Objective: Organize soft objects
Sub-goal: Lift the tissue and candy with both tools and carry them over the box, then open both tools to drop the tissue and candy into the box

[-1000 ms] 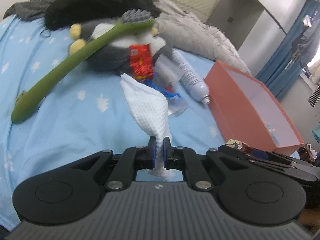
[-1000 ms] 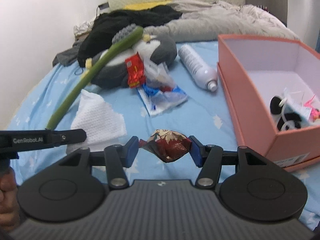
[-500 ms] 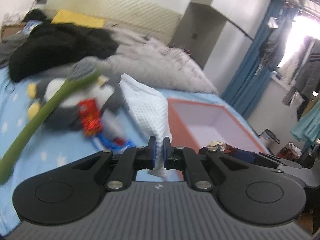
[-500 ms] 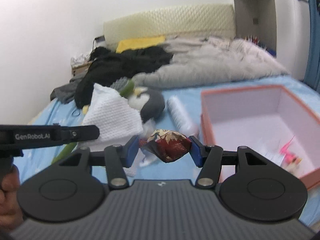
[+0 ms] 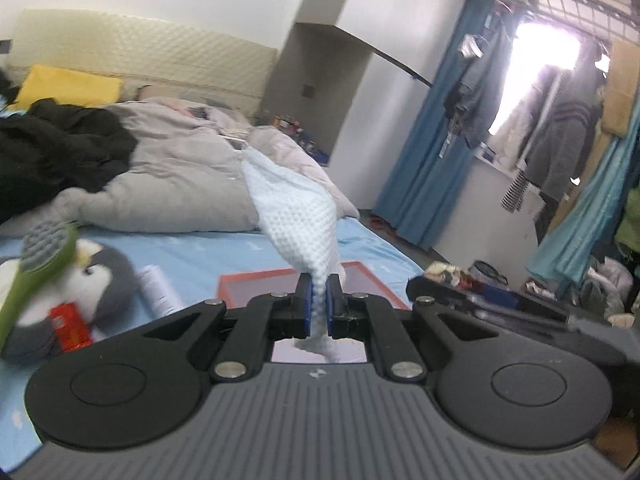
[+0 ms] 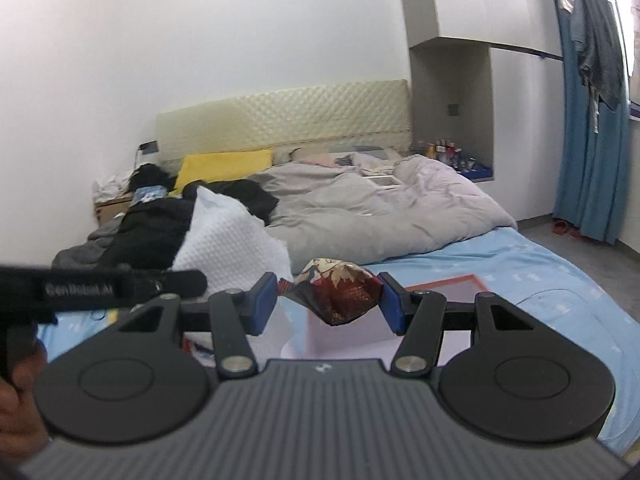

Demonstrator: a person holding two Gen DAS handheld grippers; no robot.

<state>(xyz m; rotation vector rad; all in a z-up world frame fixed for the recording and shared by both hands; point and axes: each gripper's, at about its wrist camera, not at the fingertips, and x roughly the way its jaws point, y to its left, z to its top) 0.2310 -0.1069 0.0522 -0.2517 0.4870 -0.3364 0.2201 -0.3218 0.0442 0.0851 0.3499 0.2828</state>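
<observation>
Two soft things are in my grip, one per hand. From the left wrist view, my left gripper (image 5: 318, 300) has its jaws clamped on the white cloth (image 5: 298, 220), pinched at a narrow twisted neck with the broad part standing up in front and a short tail below. It looks light, limp and textured enough not to slip; I judge that neck a sound hold, though the loose part will flop and could catch on the box (image 5: 256, 280) rim beneath. The penguin (image 5: 80, 284) lies left on the bed (image 5: 200, 248), with a green brush (image 5: 36, 276) across it and a red packet (image 5: 70, 326) whose print I cannot read.

From the right wrist view, my right gripper (image 6: 328, 300) holds the dark red crinkled wrapper (image 6: 340, 296), jaws wide on its two ends. It seems light, crushable and slick, so gentle pressure suits it. The box shows below. "GenRobot.AI" is legible, blurred, on the other gripper's side.
</observation>
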